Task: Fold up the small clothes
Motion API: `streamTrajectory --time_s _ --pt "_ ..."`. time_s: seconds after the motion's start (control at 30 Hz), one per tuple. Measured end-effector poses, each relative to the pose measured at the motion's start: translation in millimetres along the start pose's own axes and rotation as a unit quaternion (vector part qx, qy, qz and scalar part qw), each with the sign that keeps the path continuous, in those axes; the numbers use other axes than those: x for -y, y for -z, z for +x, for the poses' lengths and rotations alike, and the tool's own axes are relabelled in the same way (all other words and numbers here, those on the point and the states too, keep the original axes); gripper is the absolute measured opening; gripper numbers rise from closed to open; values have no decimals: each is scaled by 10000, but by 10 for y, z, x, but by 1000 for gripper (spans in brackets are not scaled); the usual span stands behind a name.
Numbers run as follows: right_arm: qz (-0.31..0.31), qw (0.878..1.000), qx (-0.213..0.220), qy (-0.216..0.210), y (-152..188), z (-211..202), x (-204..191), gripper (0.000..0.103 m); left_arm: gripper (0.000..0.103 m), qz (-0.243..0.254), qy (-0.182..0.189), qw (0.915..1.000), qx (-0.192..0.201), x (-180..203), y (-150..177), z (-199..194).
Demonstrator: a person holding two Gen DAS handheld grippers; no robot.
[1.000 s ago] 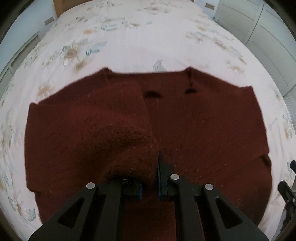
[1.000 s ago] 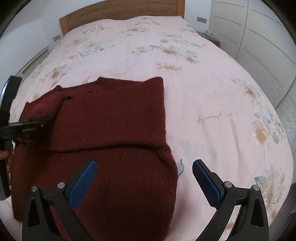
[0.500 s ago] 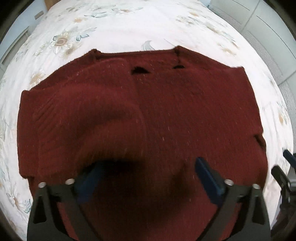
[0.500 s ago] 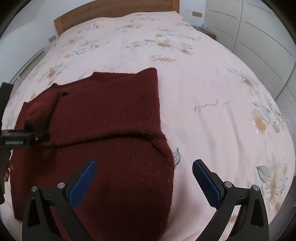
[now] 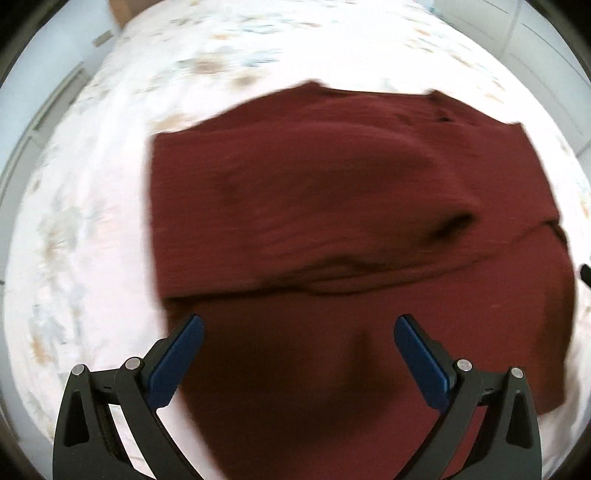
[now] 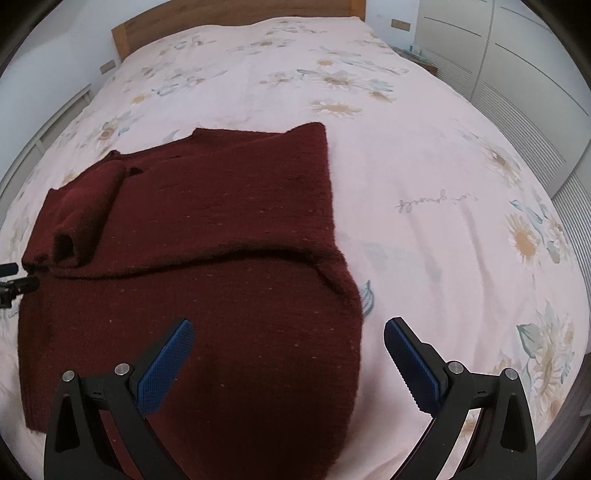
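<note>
A dark red knitted sweater [image 5: 332, 206] lies flat on the bed, with both sleeves folded in across its body. The left sleeve's cuff [image 5: 450, 225] lies on the chest. My left gripper [image 5: 299, 347] is open and empty, above the sweater's lower left part. The sweater also shows in the right wrist view [image 6: 207, 236], with the folded sleeve [image 6: 81, 214] at its far left. My right gripper [image 6: 288, 350] is open and empty, above the sweater's lower right edge. The left gripper's tip [image 6: 14, 284] shows at the left edge of the right wrist view.
The bed is covered with a pale pink flowered bedspread [image 6: 424, 177]. A wooden headboard [image 6: 229, 18] stands at the far end. White louvred wardrobe doors [image 6: 517, 92] run along the right side. A white wall panel [image 5: 40, 110] runs along the left.
My left gripper has opened and let go of the left sleeve, which now lies folded across the sweater. The left gripper has drawn back and to the left. The right gripper has stayed open, nearly still.
</note>
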State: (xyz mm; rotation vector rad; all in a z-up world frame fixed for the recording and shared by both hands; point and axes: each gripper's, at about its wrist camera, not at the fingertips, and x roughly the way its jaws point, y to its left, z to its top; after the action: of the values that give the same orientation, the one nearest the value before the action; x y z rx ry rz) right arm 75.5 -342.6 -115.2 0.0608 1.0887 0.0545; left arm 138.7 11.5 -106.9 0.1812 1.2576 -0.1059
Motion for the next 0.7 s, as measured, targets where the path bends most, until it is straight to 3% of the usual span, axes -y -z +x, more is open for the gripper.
streamTrajectory --time_s 0.17,0.2,0.3,0.47,0.57,0.63,0.7 --pt "-149 9998 -94 -4 8 62 -135 103 100 -407 -429 9982 136 -495 43 149" --pt "-174 9998 -130 -1 15 81 -164 103 95 -476 -464 9977 137 -576 39 207" --pt "-251 9995 -197 19 20 114 -246 103 78 -531 -495 9974 -25 -717 1 416" --pt "-478 9985 -268 65 -8 171 -473 103 77 -665 -221 9975 -37 -836 -86 630" --pt "-782 9965 -282 33 -57 212 -723 103 54 -664 59 9978 34 -895 -121 614" --pt "-951 9951 -265 -47 -111 228 -907 103 27 -614 235 9978 53 -907 -191 601" --pt "-1134 9932 -216 -165 -190 221 -1125 103 17 -541 321 9980 45 -895 -220 601"
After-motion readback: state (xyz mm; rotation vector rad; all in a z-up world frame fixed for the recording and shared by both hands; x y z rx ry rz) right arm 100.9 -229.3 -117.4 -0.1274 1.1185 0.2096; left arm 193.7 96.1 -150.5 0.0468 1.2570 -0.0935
